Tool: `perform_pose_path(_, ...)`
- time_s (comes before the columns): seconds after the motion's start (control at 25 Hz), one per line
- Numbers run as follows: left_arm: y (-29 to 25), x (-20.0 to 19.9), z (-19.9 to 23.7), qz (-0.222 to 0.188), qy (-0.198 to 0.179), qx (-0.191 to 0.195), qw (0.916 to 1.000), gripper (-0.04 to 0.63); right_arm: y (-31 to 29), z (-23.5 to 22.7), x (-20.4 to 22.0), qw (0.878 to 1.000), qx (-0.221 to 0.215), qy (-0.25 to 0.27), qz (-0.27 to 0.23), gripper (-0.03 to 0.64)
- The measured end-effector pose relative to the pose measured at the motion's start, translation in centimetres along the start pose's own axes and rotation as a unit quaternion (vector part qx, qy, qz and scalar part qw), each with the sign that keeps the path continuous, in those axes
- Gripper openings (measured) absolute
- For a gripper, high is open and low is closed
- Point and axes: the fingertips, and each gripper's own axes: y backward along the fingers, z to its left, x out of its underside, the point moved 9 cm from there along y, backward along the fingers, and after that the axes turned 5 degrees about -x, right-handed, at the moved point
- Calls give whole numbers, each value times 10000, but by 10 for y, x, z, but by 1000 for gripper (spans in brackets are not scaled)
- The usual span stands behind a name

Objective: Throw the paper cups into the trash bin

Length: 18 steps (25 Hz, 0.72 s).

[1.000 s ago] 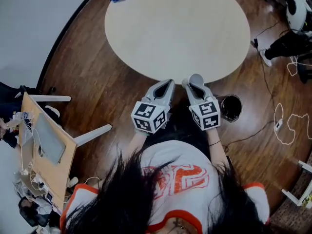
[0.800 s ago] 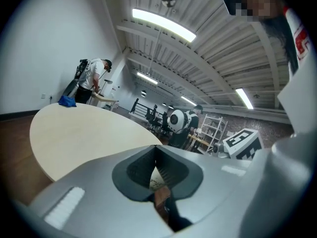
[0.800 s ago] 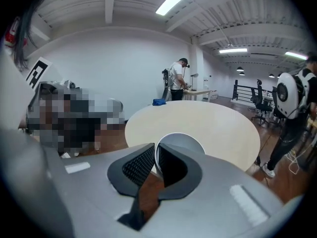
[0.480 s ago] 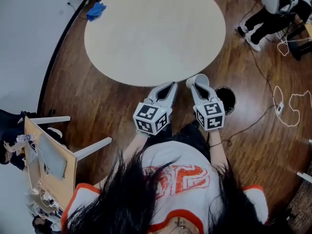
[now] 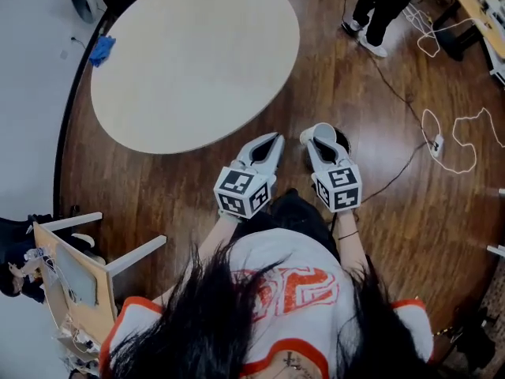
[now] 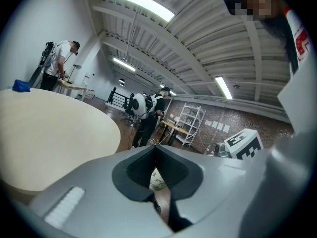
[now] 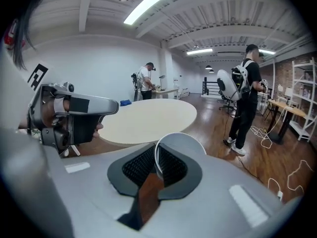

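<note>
A white paper cup (image 5: 320,132) is pinched by its rim in my right gripper (image 5: 318,140), which is shut on it. In the right gripper view the cup (image 7: 181,144) lies tilted at the jaw tips, its mouth facing left. The dark round trash bin (image 5: 342,141) stands on the wooden floor just beyond and under the cup, mostly hidden by the gripper. My left gripper (image 5: 272,140) hangs beside the right one, shut, with nothing held between its jaws. It shows in the right gripper view as the left gripper (image 7: 74,114) at the left.
The round beige table (image 5: 197,54) lies to the front left with a blue cloth (image 5: 102,50) at its far edge. A person (image 5: 384,5) stands at the upper right. Cables (image 5: 442,136) trail on the floor to the right. A wooden chair (image 5: 95,271) stands at the lower left.
Both grippers have moved away from the table's edge to the right. The bin, earlier off to the right of the cup, now sits directly under the right gripper's tip.
</note>
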Motion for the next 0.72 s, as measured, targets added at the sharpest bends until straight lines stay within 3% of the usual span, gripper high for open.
perform_pose_path(0.36,-58,22,-51,490,-143,517,9974,0,42,-63,32,9980,444,-440,-7,29)
perform_pose_path(0.52,-79,22,-54,805,-250,790,9933,0,55,-74,47,9926,814,-900,-73,29)
perform_pose_path(0.72,-104,17,-54,871,-522,888,9909,0,63,-87,65,9840,1184,-1324,-97,29)
